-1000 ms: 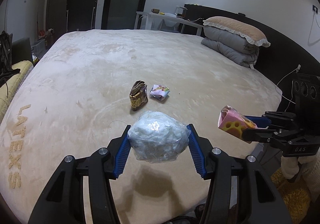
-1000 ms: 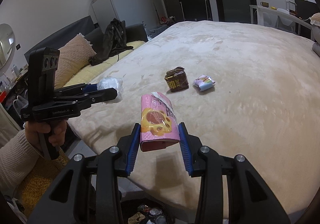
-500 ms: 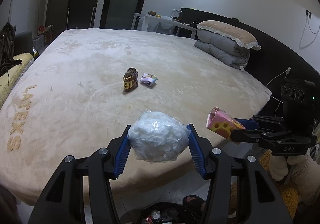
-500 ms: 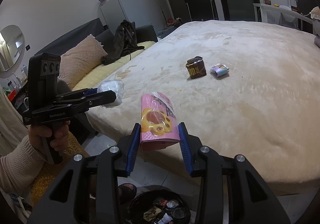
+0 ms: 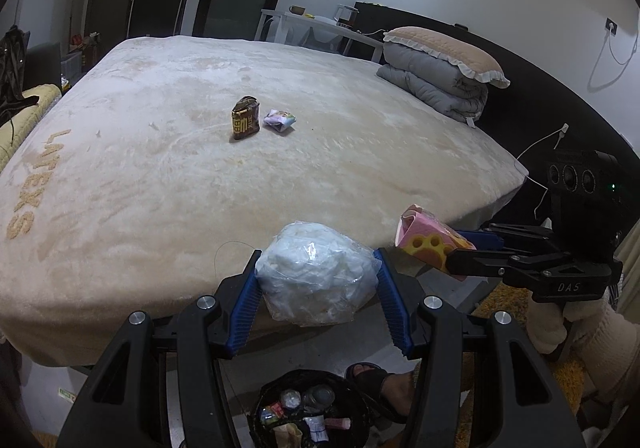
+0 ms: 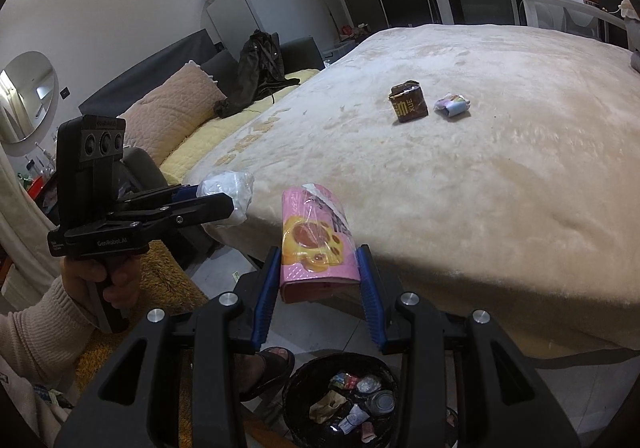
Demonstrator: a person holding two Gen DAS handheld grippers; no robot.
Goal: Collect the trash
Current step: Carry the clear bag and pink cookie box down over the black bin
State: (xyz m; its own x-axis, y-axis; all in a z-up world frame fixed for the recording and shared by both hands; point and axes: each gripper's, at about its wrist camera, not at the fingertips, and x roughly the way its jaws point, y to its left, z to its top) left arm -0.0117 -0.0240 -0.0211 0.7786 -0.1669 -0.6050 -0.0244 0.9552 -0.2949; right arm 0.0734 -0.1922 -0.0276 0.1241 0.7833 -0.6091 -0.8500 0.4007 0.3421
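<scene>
My left gripper (image 5: 316, 288) is shut on a clear plastic bag of white wadding (image 5: 316, 272), held past the bed's near edge. My right gripper (image 6: 318, 276) is shut on a pink paw-print packet (image 6: 316, 244); the packet also shows in the left wrist view (image 5: 428, 244). A black trash bin (image 5: 308, 412) with several pieces of trash stands on the floor below both grippers, also in the right wrist view (image 6: 348, 400). A brown wrapper (image 5: 245, 122) and a small pale wrapper (image 5: 280, 119) lie mid-bed.
The beige plush bed (image 5: 160, 183) fills the view. Folded grey quilt and pillow (image 5: 440, 71) sit at its far right. A sandalled foot (image 6: 268, 368) stands beside the bin. A sofa with cushion and dark jacket (image 6: 256, 71) lies left of the bed.
Both grippers have pulled back from over the bed to beyond its near edge, still holding their items. The trash bin has come into view below them.
</scene>
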